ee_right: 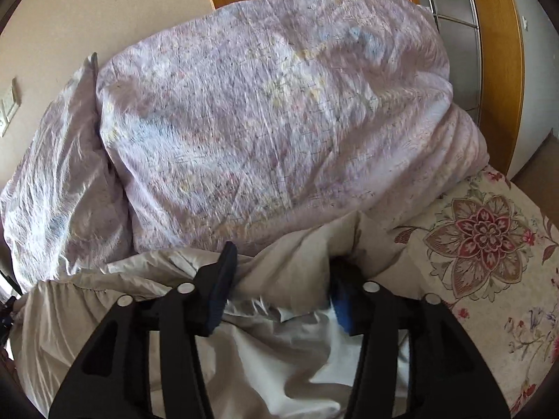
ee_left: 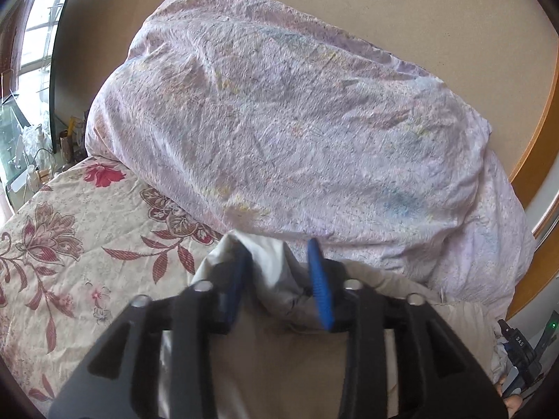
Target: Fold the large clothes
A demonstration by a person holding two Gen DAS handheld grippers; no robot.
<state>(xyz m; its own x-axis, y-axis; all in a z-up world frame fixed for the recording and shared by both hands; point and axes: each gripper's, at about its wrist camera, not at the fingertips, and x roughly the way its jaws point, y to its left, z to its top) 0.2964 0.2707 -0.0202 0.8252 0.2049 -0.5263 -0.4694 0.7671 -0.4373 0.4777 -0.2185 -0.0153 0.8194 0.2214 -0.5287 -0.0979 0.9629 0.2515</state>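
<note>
A large pale beige-white garment [ee_left: 279,349] lies bunched on the bed, also in the right wrist view [ee_right: 104,300]. My left gripper [ee_left: 279,262] has its blue-padded fingers [ee_left: 319,279] apart, with a fold of the garment between them. My right gripper [ee_right: 283,272] also has its fingers [ee_right: 223,279] apart, with bunched garment cloth draped between and over them; its right pad is partly hidden by the cloth. Whether either one pinches the cloth I cannot tell.
A big lilac crinkled duvet [ee_left: 279,122] is piled just beyond the garment, also in the right wrist view [ee_right: 262,122]. The floral bedsheet [ee_left: 70,244] shows to the left, and to the right in the right wrist view [ee_right: 489,244]. A beige wall and wooden door frame [ee_right: 496,70] stand behind.
</note>
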